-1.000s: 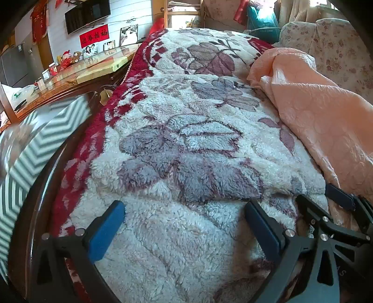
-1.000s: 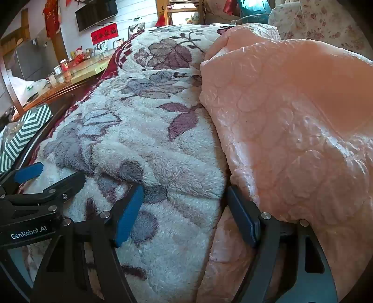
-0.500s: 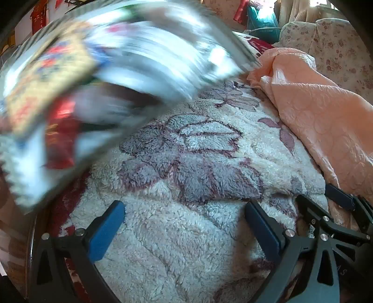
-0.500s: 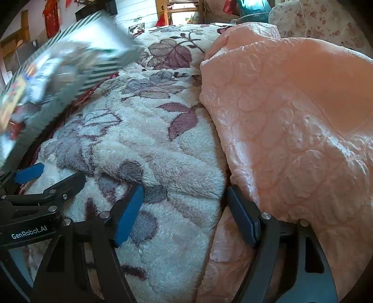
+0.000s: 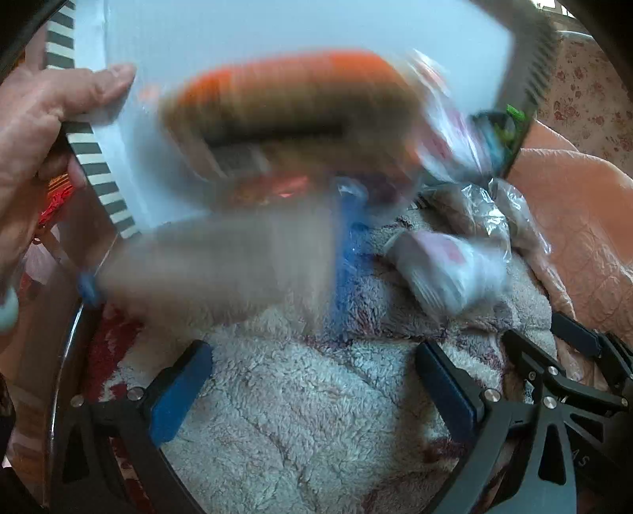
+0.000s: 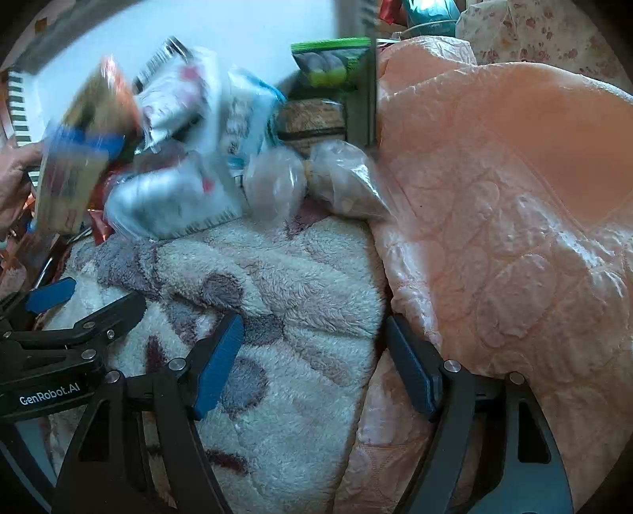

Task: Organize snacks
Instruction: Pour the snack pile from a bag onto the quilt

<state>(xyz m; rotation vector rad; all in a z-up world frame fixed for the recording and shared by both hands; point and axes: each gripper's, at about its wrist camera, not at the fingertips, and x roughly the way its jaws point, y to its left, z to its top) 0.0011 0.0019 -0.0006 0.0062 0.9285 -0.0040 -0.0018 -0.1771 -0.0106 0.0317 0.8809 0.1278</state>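
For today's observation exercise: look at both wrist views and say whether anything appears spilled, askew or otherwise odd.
Yes. A striped box is tipped over by a bare hand, and snack packets are tumbling out, motion-blurred, onto the fleece blanket. Clear bags already lie against the peach quilt. Both claws, left and right, are open, holding nothing.

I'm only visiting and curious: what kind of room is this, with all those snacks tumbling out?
Probably a home bedroom or living room: a fluffy flowered blanket beside a peach quilt, with flower-patterned upholstery behind.
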